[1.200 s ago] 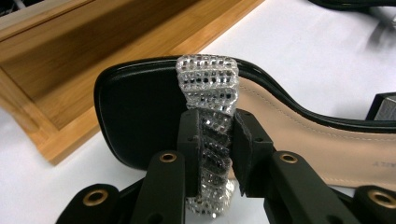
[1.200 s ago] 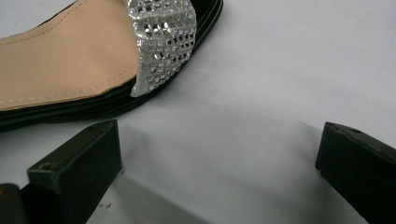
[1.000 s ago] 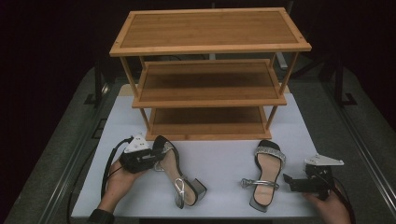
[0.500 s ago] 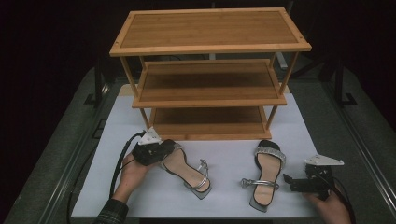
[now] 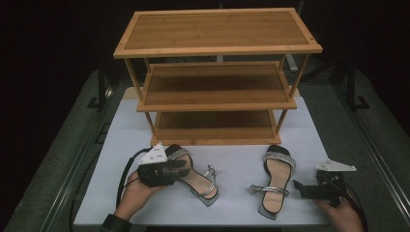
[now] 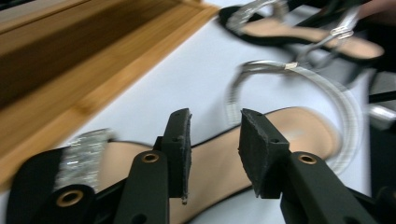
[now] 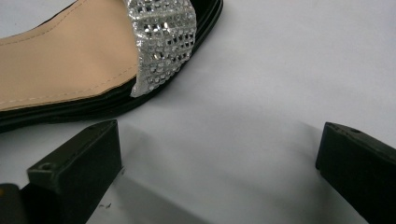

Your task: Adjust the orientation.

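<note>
Two black sandals with tan insoles and glittery silver straps lie on a white mat (image 5: 232, 159) in front of a wooden rack. The left sandal (image 5: 200, 181) lies slanted, its toe toward the rack. My left gripper (image 5: 186, 166) hovers over its toe half. In the left gripper view the jaws (image 6: 212, 126) stand a little apart above the blurred insole (image 6: 289, 130), holding nothing. The right sandal (image 5: 275, 174) points its toe at the rack. My right gripper (image 5: 297, 187) rests just right of it, jaws (image 7: 219, 149) wide open on the mat beside the toe strap (image 7: 163, 42).
The three-tier wooden shoe rack (image 5: 217, 48) stands at the back of the mat, its lowest shelf (image 5: 215, 128) just beyond the sandals' toes. Grey table edges run along both sides. The right sandal (image 6: 299, 37) appears far off in the left gripper view.
The left sandal has swung from pointing straight at the rack to a slant, heel moving right. My left gripper shifted right over it. The right gripper and right sandal stayed put.
</note>
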